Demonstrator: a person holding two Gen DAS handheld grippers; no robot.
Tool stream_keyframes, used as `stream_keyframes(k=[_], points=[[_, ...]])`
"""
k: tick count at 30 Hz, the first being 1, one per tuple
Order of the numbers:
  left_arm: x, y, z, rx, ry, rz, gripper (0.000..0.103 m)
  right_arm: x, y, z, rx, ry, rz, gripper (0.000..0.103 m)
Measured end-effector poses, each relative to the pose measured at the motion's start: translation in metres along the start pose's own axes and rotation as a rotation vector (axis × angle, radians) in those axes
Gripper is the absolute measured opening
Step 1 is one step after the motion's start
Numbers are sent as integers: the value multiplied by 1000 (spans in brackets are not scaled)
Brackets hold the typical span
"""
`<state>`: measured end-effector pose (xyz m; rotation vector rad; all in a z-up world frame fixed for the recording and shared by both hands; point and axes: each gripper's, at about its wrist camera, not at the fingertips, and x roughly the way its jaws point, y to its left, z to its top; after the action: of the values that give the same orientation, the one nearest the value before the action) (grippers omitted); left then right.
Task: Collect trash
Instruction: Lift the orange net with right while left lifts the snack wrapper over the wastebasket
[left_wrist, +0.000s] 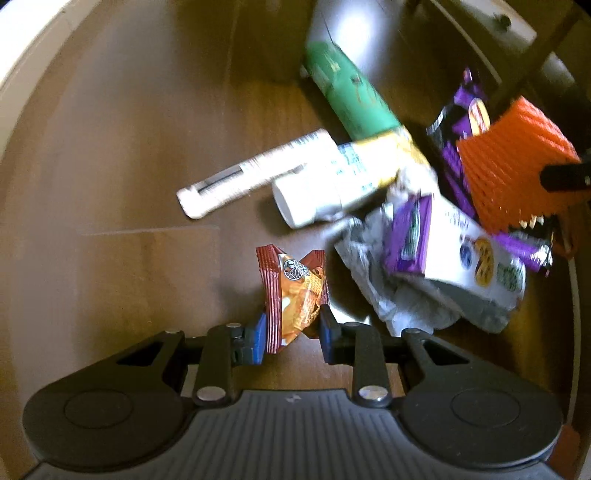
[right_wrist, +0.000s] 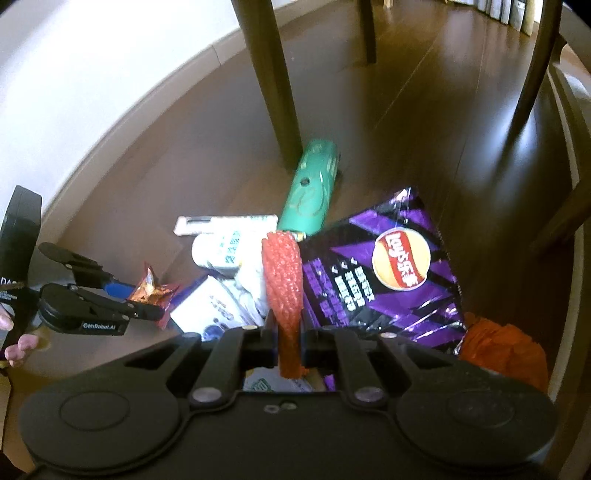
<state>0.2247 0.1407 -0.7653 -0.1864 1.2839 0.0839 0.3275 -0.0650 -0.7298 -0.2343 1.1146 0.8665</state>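
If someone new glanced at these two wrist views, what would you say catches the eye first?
Probably the purple Lay's chip bag, lying on the wooden floor at the right of the litter heap. Next, the orange foam net pinched upright in the right hand-held gripper, just in front of that bag. Then the small red-orange snack packet clamped in the left hand-held gripper, left of the heap.

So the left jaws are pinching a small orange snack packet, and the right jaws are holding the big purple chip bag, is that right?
Not quite. The left gripper does pinch the small orange snack packet, but the right gripper is shut on an orange foam net, not the purple chip bag, which lies behind it on the floor. The right wrist view shows this.
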Motion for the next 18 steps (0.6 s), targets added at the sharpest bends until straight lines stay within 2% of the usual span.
stream_keyframes(k=[4,10,18], points=[[-34,1,11,-31,-28,47,27,-21,3,5,21,-33,7,10],[-117,-9,34,-98,-80,70,27,-76,13,17,84,-76,5,9],[-264,-54,78,-104,-128,62,27,-208,45,56,149,-149,-26,9]])
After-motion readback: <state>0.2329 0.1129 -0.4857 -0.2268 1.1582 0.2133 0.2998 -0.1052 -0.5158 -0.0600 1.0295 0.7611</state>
